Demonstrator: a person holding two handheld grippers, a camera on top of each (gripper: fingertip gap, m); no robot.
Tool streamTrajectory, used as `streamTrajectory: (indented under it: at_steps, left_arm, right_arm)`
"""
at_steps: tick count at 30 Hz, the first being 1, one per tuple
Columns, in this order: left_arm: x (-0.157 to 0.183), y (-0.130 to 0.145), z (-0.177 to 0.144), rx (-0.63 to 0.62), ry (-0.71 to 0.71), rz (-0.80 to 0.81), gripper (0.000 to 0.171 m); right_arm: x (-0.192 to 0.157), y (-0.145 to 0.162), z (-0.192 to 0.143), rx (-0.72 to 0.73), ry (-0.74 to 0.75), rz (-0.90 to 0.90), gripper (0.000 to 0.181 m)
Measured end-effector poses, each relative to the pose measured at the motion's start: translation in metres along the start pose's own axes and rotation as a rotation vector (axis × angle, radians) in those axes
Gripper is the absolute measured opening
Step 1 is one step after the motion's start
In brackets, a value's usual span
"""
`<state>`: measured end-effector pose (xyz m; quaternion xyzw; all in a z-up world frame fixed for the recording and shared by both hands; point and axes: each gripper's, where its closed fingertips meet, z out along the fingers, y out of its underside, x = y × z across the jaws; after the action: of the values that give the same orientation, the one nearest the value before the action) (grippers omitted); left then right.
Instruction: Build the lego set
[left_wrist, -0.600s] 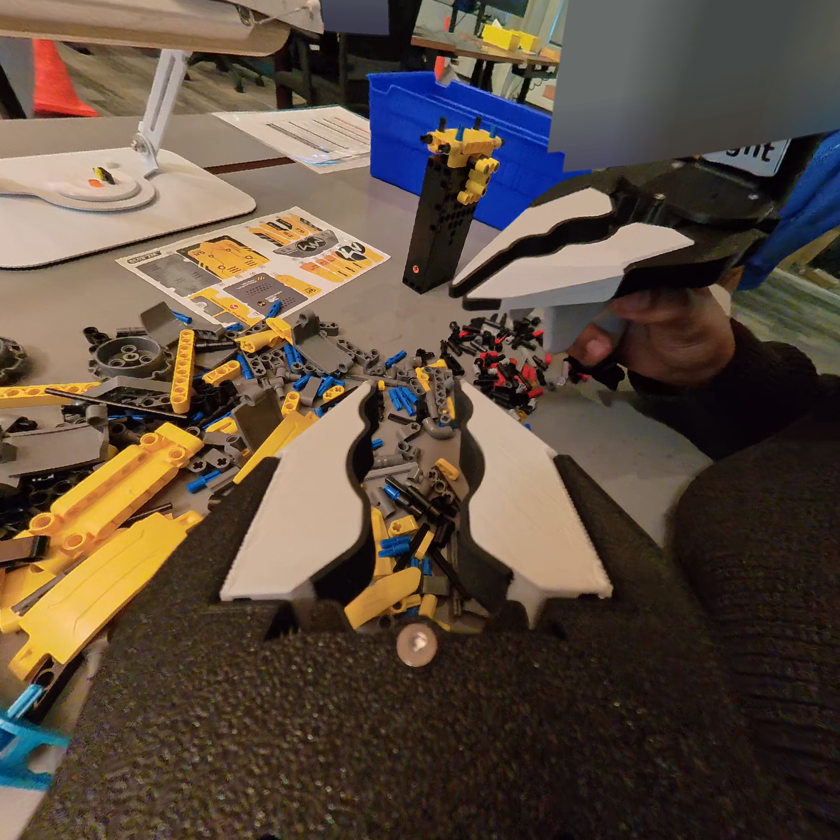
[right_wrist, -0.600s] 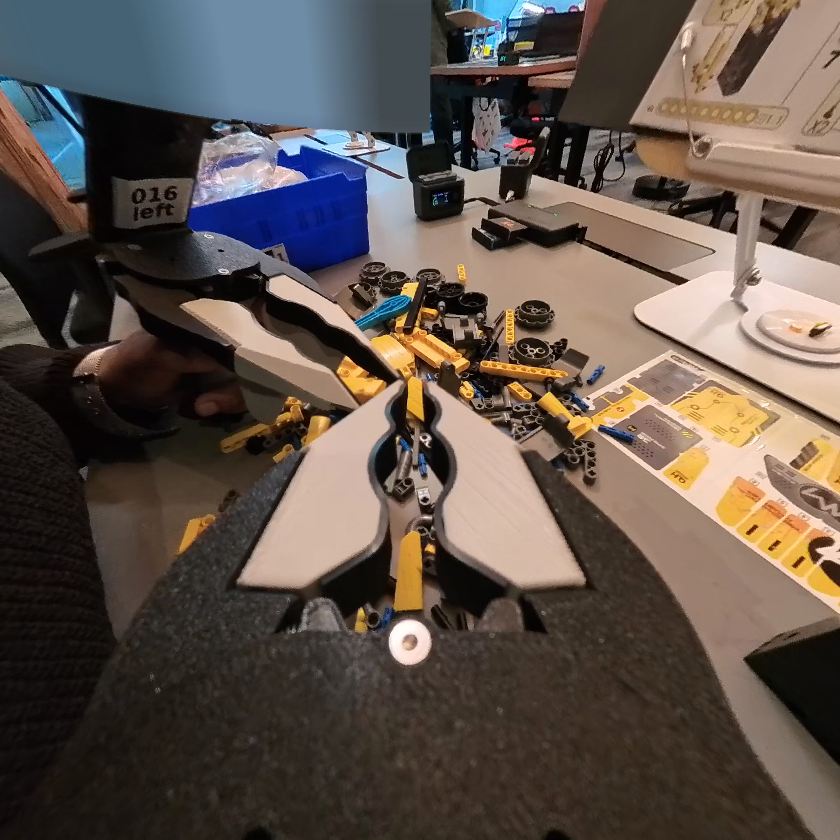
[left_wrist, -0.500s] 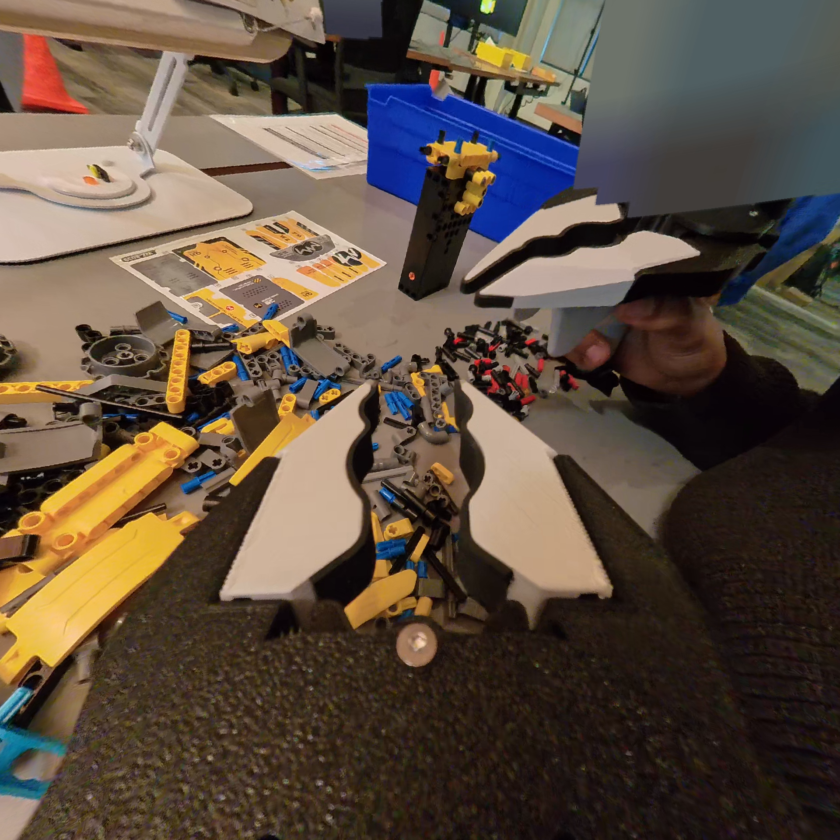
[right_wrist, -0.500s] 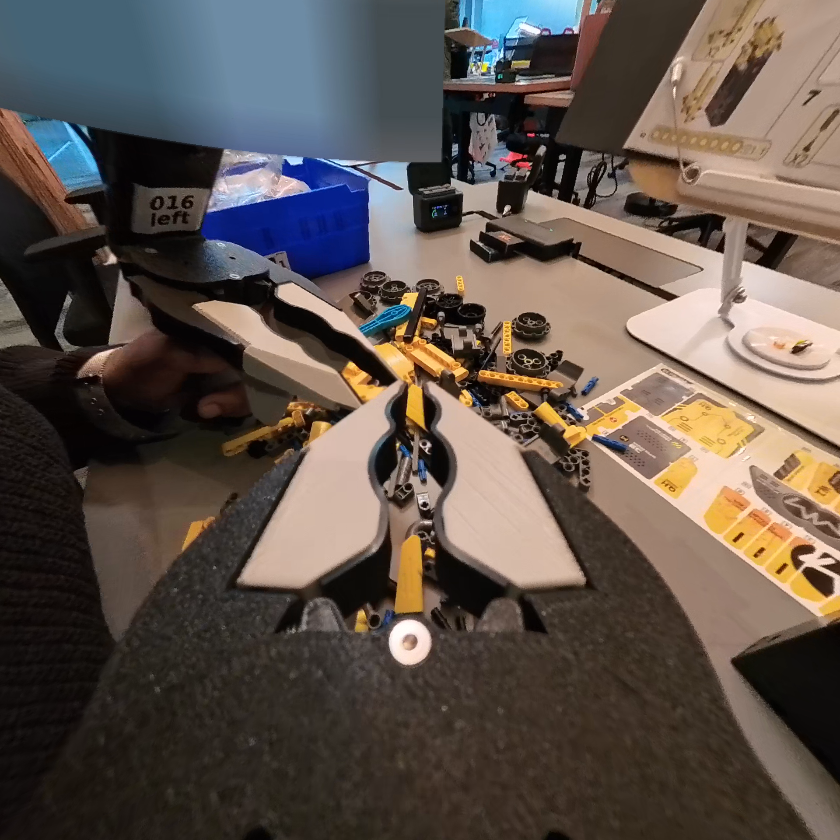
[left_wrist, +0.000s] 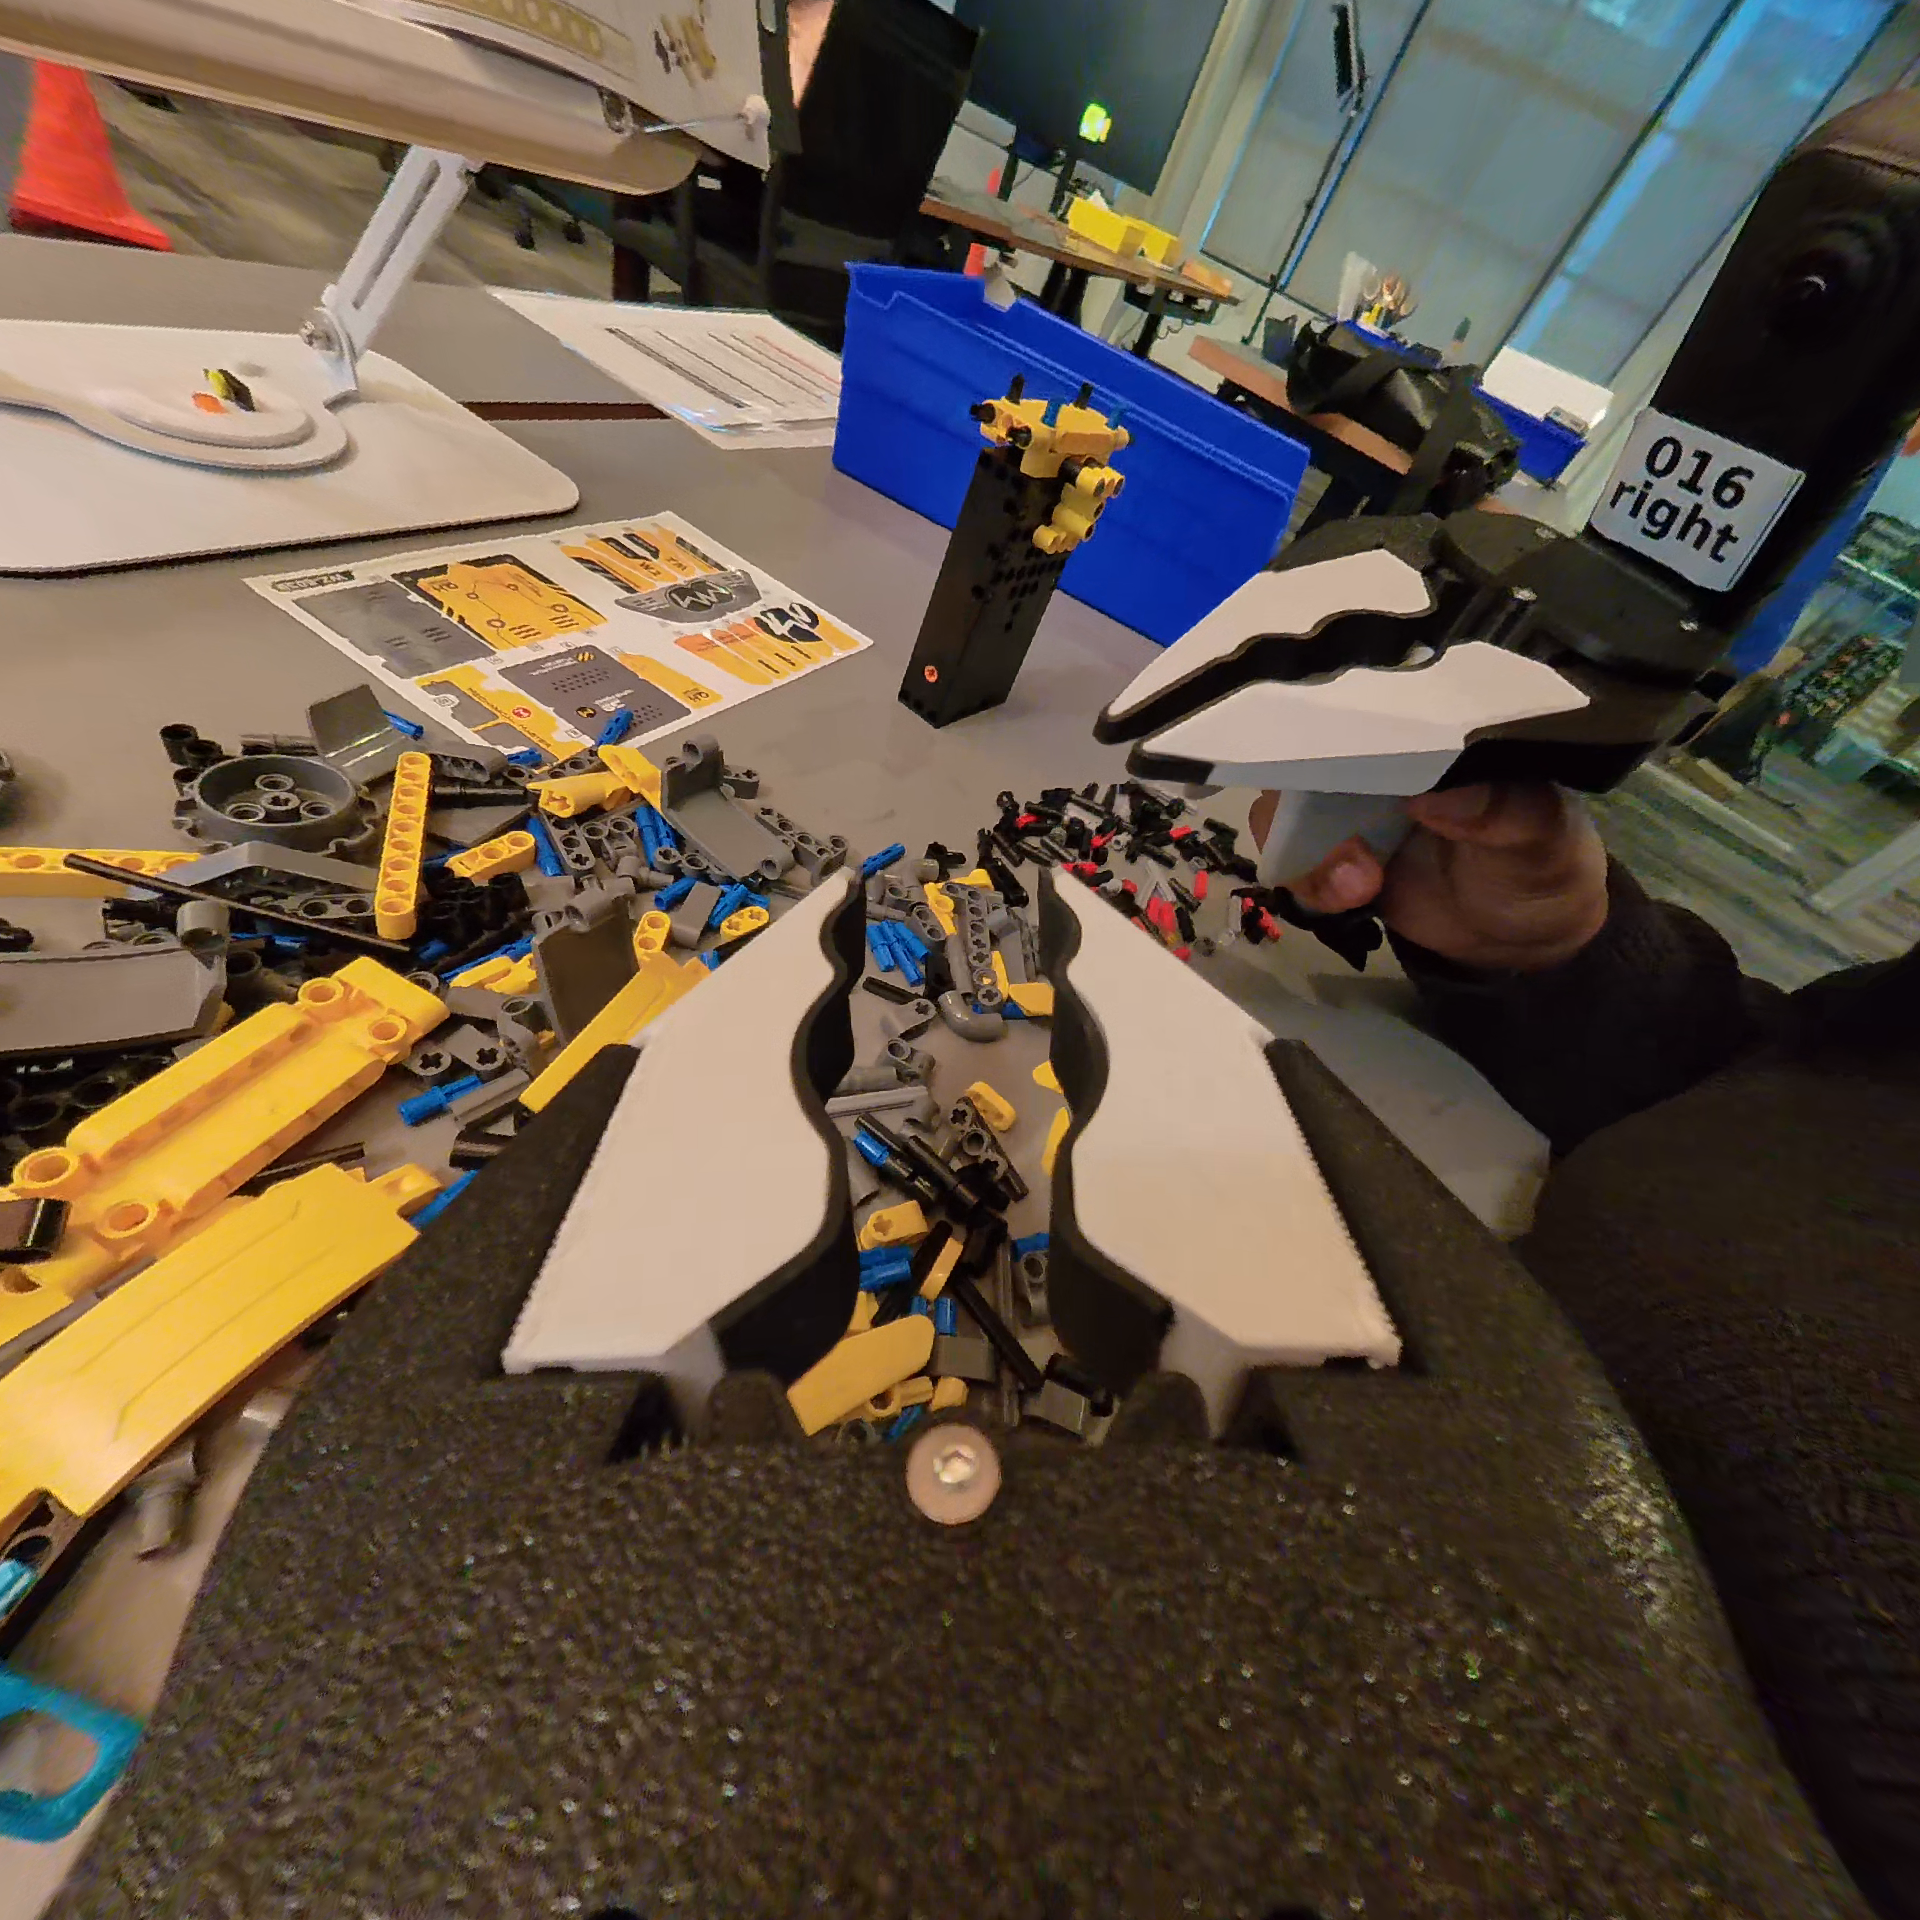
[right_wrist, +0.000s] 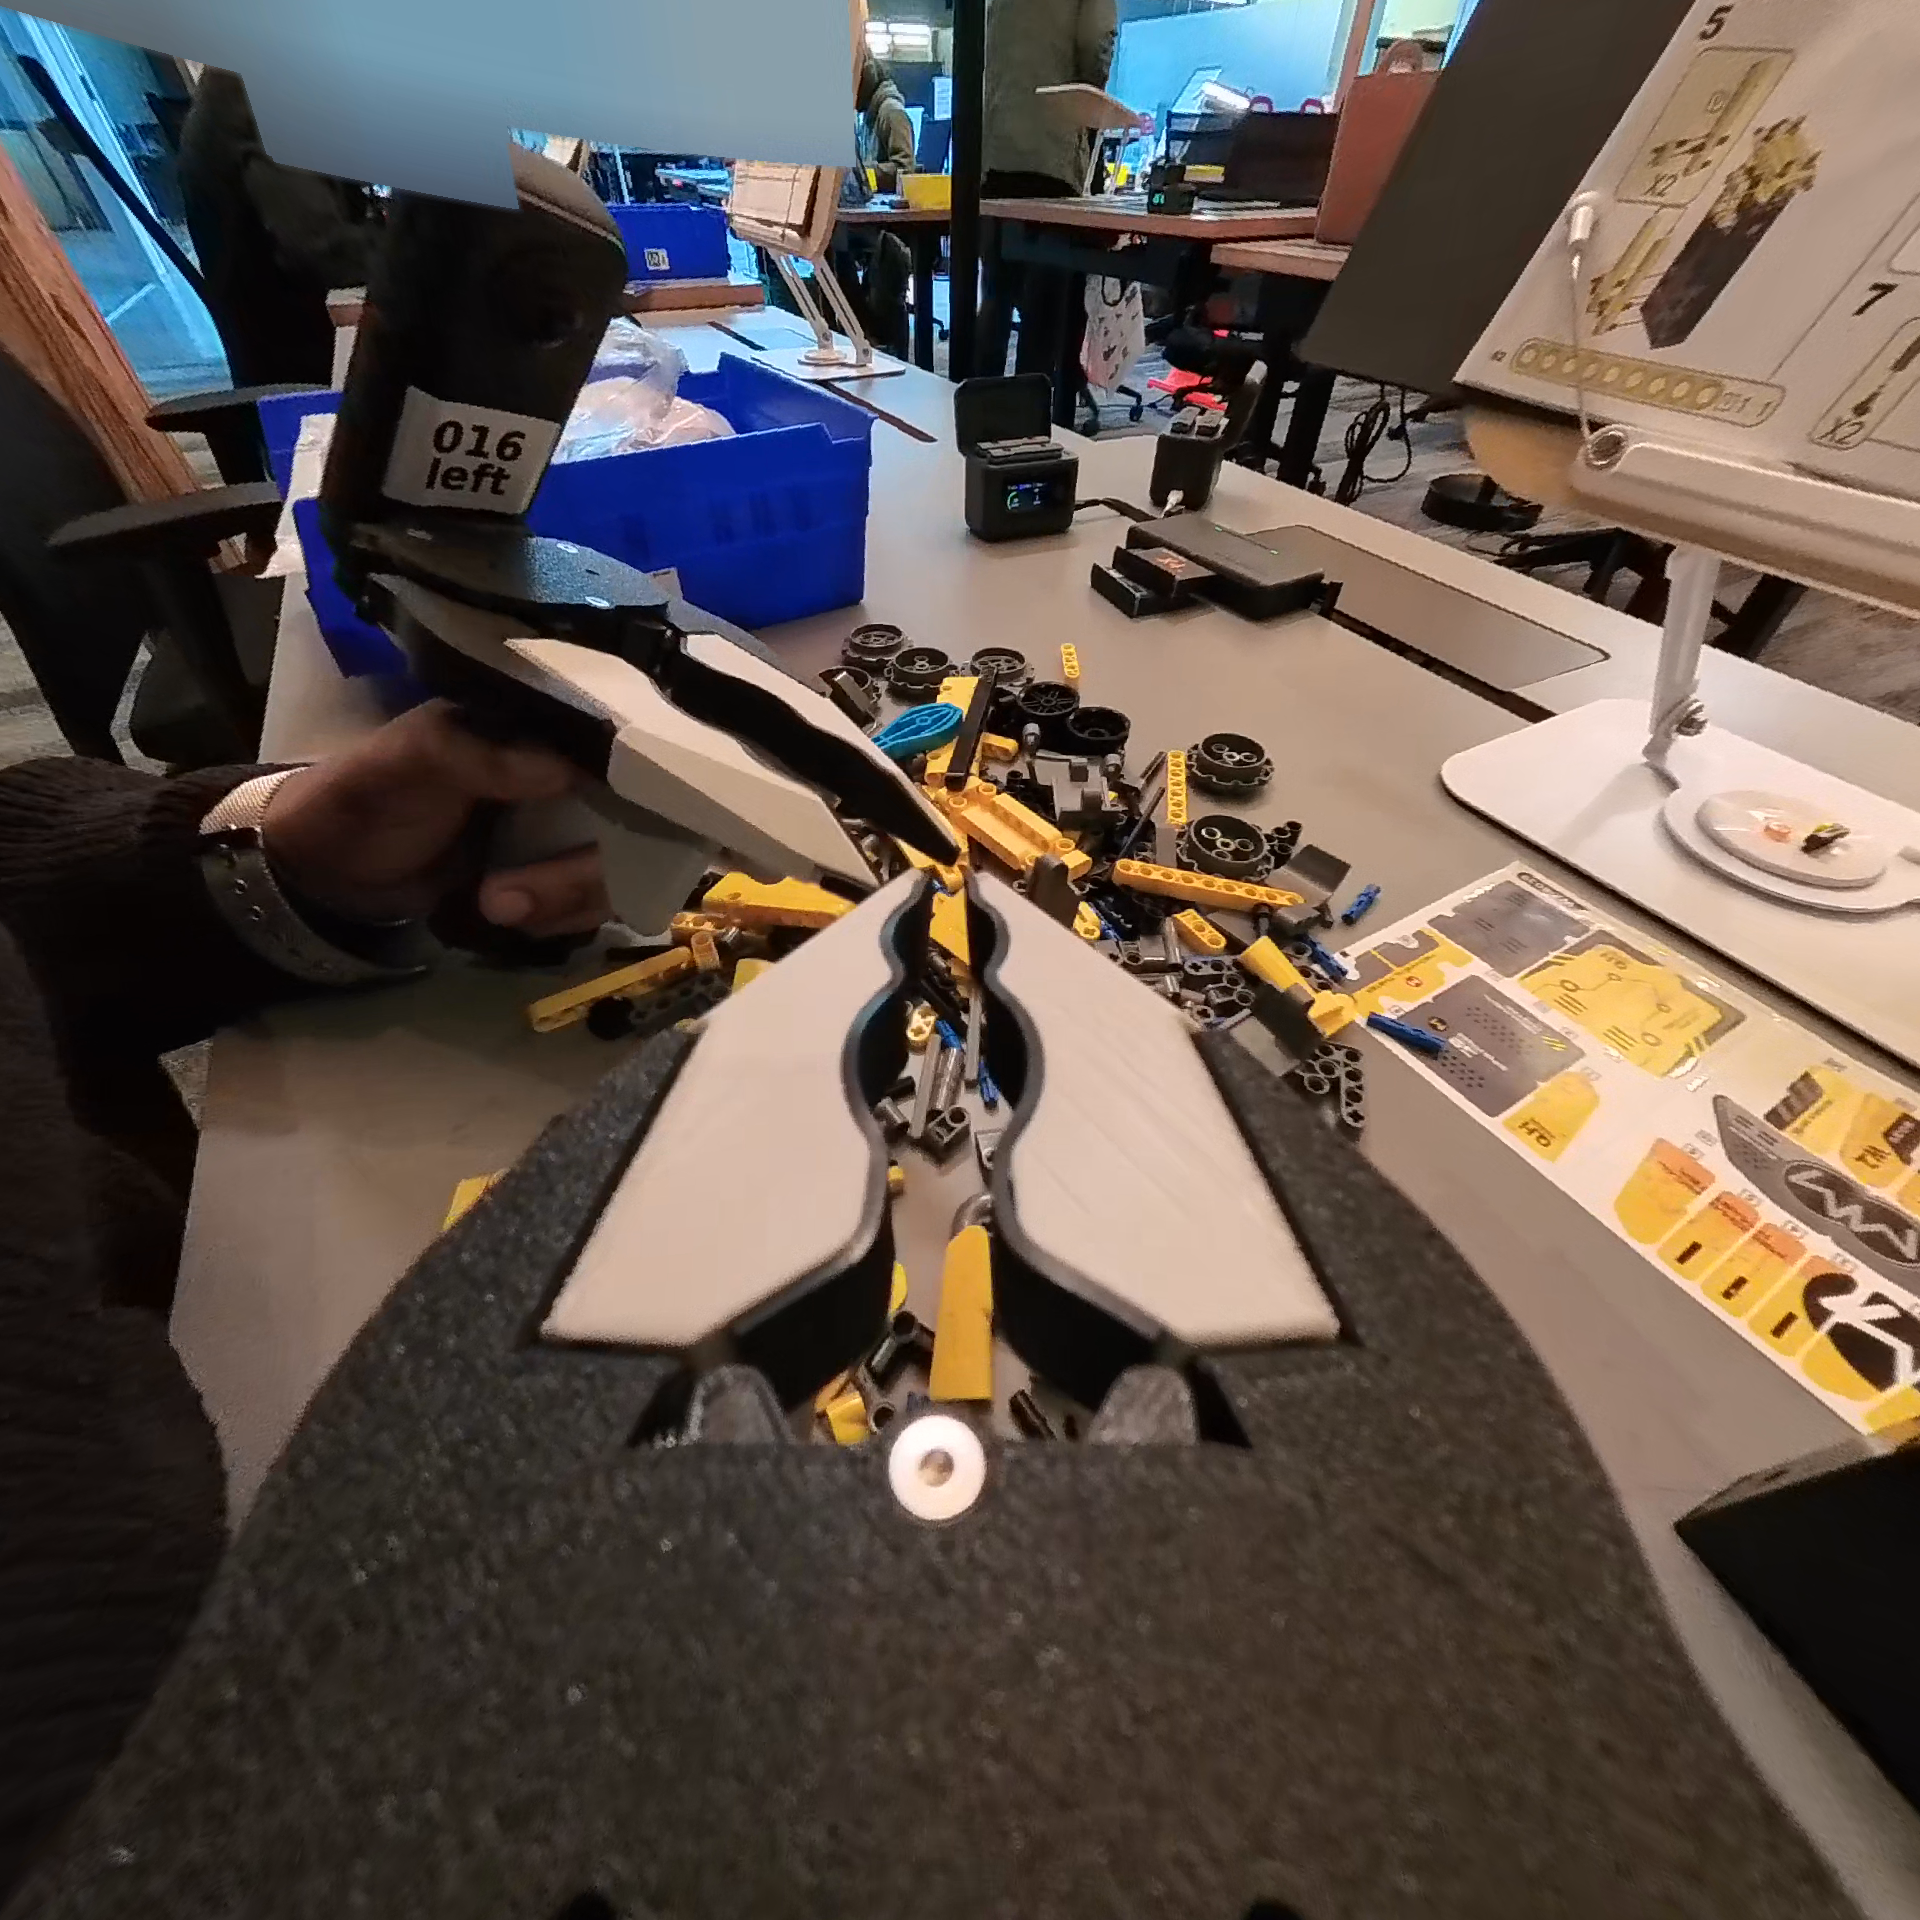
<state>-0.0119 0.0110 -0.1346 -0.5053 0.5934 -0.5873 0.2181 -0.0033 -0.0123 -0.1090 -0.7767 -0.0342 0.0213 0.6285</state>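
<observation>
My left gripper (left_wrist: 953, 883) is open and empty, its fingers spread over a loose pile of small grey, blue, black and yellow building pieces (left_wrist: 935, 997). It shows from the side in the right wrist view (right_wrist: 914, 847), held by a hand. My right gripper (right_wrist: 951, 883) hovers over the same pile (right_wrist: 1049, 831) with its tips almost touching and nothing between them. In the left wrist view it (left_wrist: 1120, 740) hangs above a scatter of black and red pins (left_wrist: 1122, 842). The two grippers' tips are close together.
A black tower with a yellow top (left_wrist: 997, 582) stands behind the pile, before a blue bin (left_wrist: 1049, 447). A sticker sheet (left_wrist: 561, 634) lies flat. A white stand (right_wrist: 1662, 800) holds an instruction booklet (right_wrist: 1714, 260). Long yellow panels (left_wrist: 197, 1309) lie left. Black devices (right_wrist: 1216, 566) sit farther back. About 4 centimetres separates my left fingertips from my right.
Both views have tilted up and shifted slightly, so the grippers have moved a little over the pile. The left jaws stay open and the right jaws stay closed.
</observation>
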Motion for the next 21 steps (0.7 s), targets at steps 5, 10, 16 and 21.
streamTrajectory:
  at_steps: [5,10,16,21]
  left_arm:
    - [0.001,0.0,0.0,0.003,-0.004,0.004,0.033]
    - [0.003,-0.002,-0.001,0.014,-0.012,0.033,0.033]
    - [0.008,0.002,0.004,-0.008,-0.026,0.105,0.033]
    - [0.011,0.008,0.01,-0.042,-0.043,0.167,0.033]
  right_arm:
    - [-0.001,0.001,0.001,-0.005,0.002,-0.012,0.006]
    - [0.001,-0.003,0.0,0.014,0.014,-0.018,0.006]
    - [0.001,-0.007,-0.062,0.11,0.137,0.101,0.014]
    - [0.037,0.028,-0.174,0.061,0.471,0.121,0.024]
